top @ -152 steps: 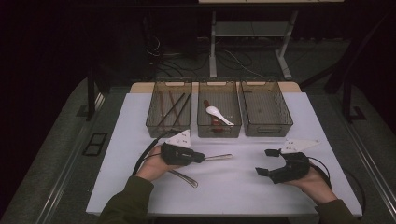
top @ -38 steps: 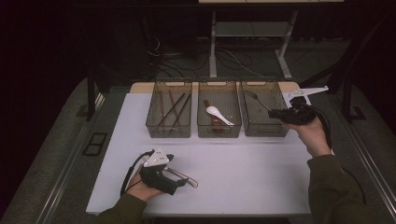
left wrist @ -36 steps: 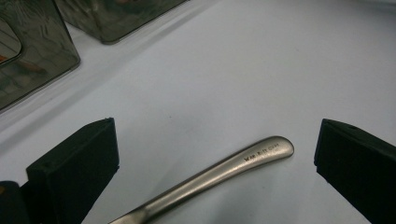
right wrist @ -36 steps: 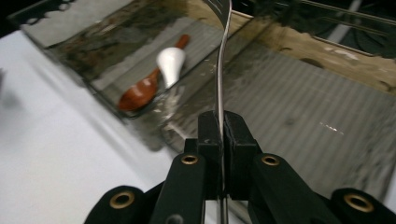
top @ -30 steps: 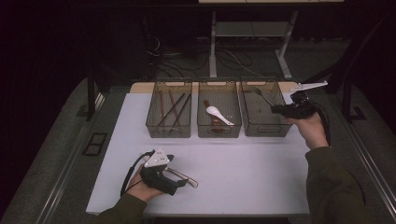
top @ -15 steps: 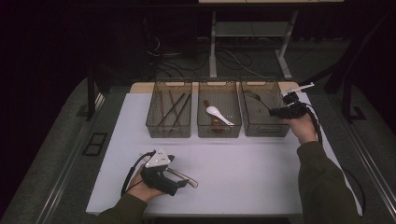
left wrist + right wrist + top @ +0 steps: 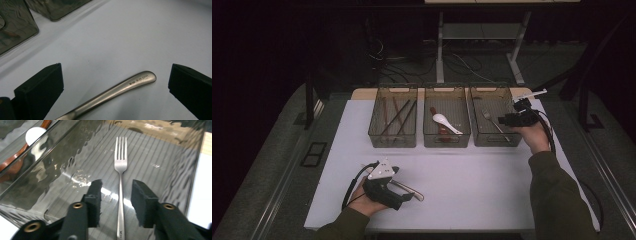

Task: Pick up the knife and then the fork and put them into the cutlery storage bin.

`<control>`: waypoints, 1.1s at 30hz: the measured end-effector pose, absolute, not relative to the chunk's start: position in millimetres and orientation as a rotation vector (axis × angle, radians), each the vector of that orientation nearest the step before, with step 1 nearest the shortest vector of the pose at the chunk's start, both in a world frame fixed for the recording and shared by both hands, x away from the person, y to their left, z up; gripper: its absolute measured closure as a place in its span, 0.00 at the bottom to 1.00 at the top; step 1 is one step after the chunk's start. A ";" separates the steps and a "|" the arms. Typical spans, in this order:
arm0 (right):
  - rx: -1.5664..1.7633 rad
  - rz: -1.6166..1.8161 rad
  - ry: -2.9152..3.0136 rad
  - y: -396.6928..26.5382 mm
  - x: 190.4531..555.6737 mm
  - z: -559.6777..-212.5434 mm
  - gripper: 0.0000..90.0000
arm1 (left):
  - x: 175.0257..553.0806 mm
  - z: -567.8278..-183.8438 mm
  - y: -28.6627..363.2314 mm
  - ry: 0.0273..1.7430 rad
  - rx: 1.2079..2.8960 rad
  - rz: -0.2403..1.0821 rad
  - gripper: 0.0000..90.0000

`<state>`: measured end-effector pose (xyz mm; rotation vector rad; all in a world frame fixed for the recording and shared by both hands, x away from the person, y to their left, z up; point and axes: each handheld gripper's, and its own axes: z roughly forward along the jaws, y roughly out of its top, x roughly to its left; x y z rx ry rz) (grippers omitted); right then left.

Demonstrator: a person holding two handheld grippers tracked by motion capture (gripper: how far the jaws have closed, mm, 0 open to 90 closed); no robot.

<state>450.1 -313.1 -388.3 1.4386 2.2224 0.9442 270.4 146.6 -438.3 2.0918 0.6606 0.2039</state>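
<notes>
Right gripper (image 7: 117, 195) hangs over the right-hand smoked-plastic bin (image 7: 512, 141). Its jaws have just been opening and stand apart, either side of the steel fork's (image 7: 121, 182) handle, pads clear of it. Fork lies flat on the bin's ribbed floor, tines pointing away from the gripper. The right gripper view gives the four tines and the ribbing; in the high view the fork (image 7: 492, 122) is a thin pale line.

Left gripper (image 7: 116, 82) rests low on the white tabletop (image 7: 472, 180) near the front edge, jaws wide apart. Between them, untouched, lies a brushed-metal utensil handle (image 7: 117, 90) with a stamped maker's mark. That mark shows in the left gripper view; the high view shows just a curved metal piece (image 7: 409, 189) beside the gripper (image 7: 408, 198).

Count, high view: three bins in a row. Left bin (image 7: 377, 137) holds dark sticks, probably chopsticks, number unclear. Middle bin (image 7: 428, 137) holds one white ceramic spoon (image 7: 446, 122) over something reddish-brown. One fork. Two grippers.
</notes>
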 end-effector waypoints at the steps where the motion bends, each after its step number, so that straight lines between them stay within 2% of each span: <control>1: 1.442 0.964 2.216 -314.0 449.2 -387.1 0.61 | 270.4 -438.3 146.6 0.660 2.093 0.205 0.00; 11: 1.369 1.144 2.145 -315.3 424.9 -362.8 0.31 | 270.5 -438.7 146.0 0.661 2.094 0.204 0.00; 23: 1.262 1.270 2.167 -307.0 370.3 -359.0 0.23 | 270.6 -437.5 147.2 0.656 2.121 0.208 0.00; 33: 1.168 1.267 2.223 -294.4 319.1 -393.9 0.20 | 270.1 -434.8 150.8 0.663 2.127 0.212 0.16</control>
